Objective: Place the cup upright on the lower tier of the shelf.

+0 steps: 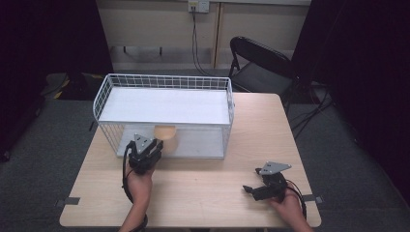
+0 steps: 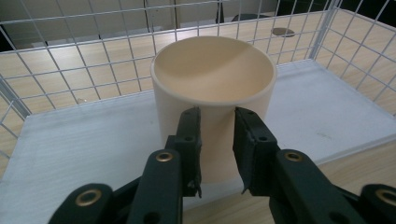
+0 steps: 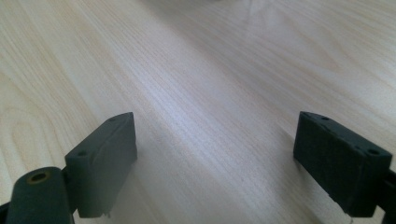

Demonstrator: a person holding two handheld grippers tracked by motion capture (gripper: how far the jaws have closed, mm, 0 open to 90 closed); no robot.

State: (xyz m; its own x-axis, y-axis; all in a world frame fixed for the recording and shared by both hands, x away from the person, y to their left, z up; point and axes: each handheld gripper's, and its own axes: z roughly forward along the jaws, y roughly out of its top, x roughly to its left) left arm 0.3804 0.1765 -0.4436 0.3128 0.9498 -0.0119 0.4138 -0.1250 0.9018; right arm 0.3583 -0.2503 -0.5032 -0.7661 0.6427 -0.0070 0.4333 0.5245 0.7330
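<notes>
Between the left gripper's nearly closed jaws stands a cream cup — they pinch its near wall, upright on the wire basket's lower shelf. Ahead of the right gripper's wide-apart jaws — bare wooden table.

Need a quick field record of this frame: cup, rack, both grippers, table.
cup: cream cup, upright, open top, on the lower white shelf of the rack
rack: white wire rack with two shelves, at the far side of the table
left gripper: left gripper at the rack's open front, jaws narrowly apart in front of the cup wall; contact cannot be told
right gripper: right gripper jaws wide apart over bare wood, holding nothing
background: black folding chair behind the table
</notes>
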